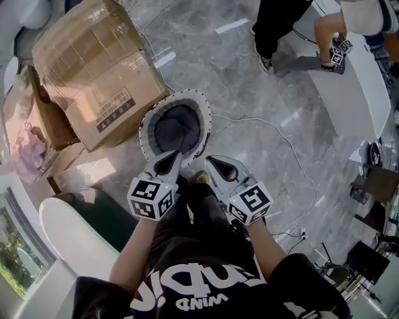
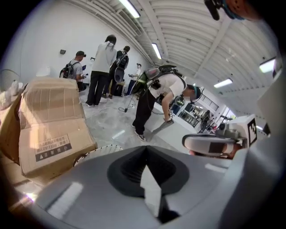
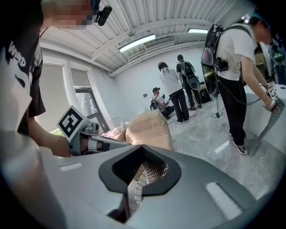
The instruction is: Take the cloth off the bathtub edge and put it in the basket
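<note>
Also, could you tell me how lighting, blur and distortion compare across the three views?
Head view: sharp and evenly lit, soft sheen on the marble floor, edges bowed. Left gripper view: fisheye with black corners, ceiling lights blown out, foreground soft. Right gripper view: same fisheye vignette, a bright ceiling light, slight blur close up.
</note>
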{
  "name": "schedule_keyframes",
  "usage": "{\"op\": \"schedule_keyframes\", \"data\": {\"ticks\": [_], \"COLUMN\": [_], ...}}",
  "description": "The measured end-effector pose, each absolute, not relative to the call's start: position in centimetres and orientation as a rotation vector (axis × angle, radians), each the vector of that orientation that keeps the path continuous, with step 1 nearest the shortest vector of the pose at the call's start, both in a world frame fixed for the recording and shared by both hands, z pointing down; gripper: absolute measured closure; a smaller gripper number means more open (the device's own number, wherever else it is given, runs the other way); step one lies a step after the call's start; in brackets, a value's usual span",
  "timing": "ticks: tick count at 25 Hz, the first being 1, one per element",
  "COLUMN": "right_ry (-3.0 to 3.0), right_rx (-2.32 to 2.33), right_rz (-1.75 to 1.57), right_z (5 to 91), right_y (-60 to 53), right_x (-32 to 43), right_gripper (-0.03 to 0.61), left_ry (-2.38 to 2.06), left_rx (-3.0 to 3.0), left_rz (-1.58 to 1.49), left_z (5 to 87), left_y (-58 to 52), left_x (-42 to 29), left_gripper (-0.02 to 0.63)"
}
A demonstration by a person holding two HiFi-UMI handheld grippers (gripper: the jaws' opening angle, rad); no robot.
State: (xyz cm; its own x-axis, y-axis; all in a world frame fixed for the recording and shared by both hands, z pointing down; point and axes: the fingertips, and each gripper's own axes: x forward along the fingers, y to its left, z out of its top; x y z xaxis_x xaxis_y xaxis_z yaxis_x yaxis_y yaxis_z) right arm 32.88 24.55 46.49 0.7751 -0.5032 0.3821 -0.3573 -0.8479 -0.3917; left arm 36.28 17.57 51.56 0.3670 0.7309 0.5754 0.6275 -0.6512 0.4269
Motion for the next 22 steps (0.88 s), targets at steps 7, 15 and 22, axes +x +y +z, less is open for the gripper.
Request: {"op": "schedule_keyframes", "data": {"ticks": [7,15,22], "right_ry": [0.731,0.742,0.769], "right_rx": [-2.735,-2.805,-2.85], "right_rz": [-0.636,-0.502,-0.382], "right_z": [41.8,36.3,32.6], "right_y": [23.6,24.6,24.7], "right_x": [30.9,29.8,30.2], "right_gripper": [0.569,0.569,0.569], "left_ry": [1.343,1.521,1.49], "left_rx": [2.503,2.539,2.608], "left_rz": [1.038,0.753,0.576], "left_z": [44.9,36.3,31.5], "left_y": [18.8,18.1,16.0], "left_x": [34.7,33.8,34.0], "left_gripper": [0.617,0.617,0.617]}}
